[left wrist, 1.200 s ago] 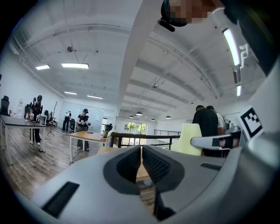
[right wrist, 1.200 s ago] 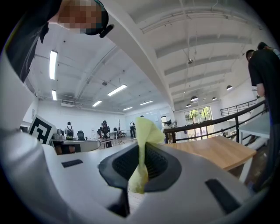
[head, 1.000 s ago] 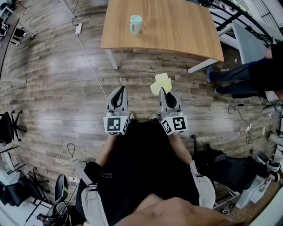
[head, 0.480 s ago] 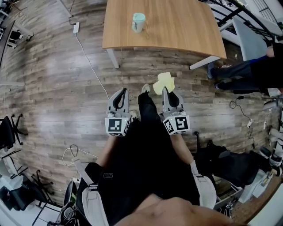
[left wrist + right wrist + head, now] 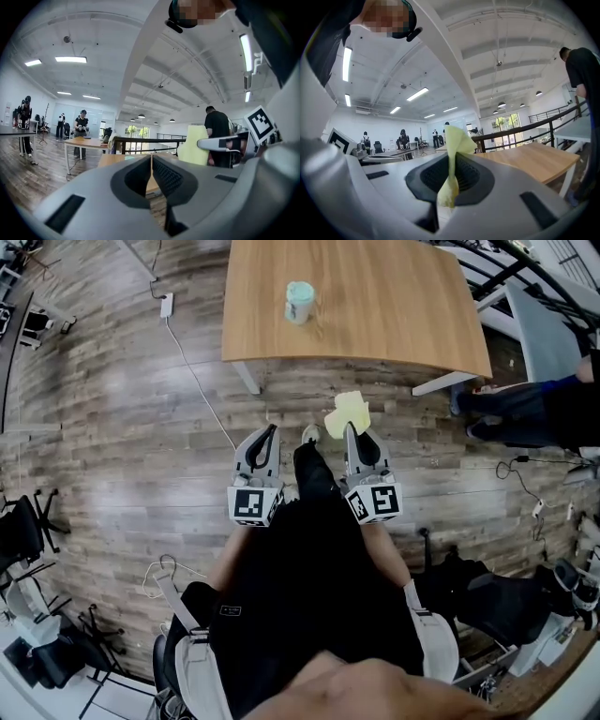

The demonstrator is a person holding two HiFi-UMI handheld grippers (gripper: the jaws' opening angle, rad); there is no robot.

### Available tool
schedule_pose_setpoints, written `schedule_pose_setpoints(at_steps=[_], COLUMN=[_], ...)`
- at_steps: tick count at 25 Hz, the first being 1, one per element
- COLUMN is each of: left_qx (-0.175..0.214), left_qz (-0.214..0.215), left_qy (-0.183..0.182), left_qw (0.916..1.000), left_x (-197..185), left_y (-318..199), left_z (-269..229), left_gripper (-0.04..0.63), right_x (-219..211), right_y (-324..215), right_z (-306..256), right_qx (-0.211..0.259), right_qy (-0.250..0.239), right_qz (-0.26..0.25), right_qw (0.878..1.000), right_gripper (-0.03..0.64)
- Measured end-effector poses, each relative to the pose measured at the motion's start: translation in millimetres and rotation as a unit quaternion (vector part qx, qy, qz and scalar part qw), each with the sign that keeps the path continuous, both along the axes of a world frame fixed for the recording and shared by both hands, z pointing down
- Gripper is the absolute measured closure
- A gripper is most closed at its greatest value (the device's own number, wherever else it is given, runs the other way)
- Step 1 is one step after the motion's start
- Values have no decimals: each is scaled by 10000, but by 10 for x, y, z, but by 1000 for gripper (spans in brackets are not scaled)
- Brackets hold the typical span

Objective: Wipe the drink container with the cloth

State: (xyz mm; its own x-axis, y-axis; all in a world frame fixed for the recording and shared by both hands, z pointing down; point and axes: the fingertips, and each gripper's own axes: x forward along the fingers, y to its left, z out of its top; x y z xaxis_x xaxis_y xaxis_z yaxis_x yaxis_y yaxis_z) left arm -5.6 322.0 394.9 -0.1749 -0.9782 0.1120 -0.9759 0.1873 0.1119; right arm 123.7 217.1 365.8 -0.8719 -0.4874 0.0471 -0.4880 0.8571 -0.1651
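While I stand short of the table (image 5: 403,315), my right gripper (image 5: 350,430) is clamped on the yellow cloth (image 5: 348,411), which pokes up from between its jaws. My left gripper (image 5: 267,431) is closed on nothing. The drink container (image 5: 300,302), a pale green cup, stands upright on the far left part of the tabletop, well apart from both tools. I judge this the approach step, with no wiping begun. Next I must get closer, open the left tool to steady the cup, then press the cloth against its side.
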Motion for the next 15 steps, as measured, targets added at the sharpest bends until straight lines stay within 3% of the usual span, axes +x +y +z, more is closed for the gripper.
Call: schedule_pose_setpoints(at_steps=[15], left_qx=[-353], left_qz=[289], left_qy=[-35], left_qw=[9990], left_x=[-636], left_y=[-1629], left_z=[138], left_gripper=[568], right_x=[-751], right_y=[-1377], right_z=[170], right_qx=[-341], right_qy=[30], right_qz=[-74], right_qw=[9994], right_gripper=[575])
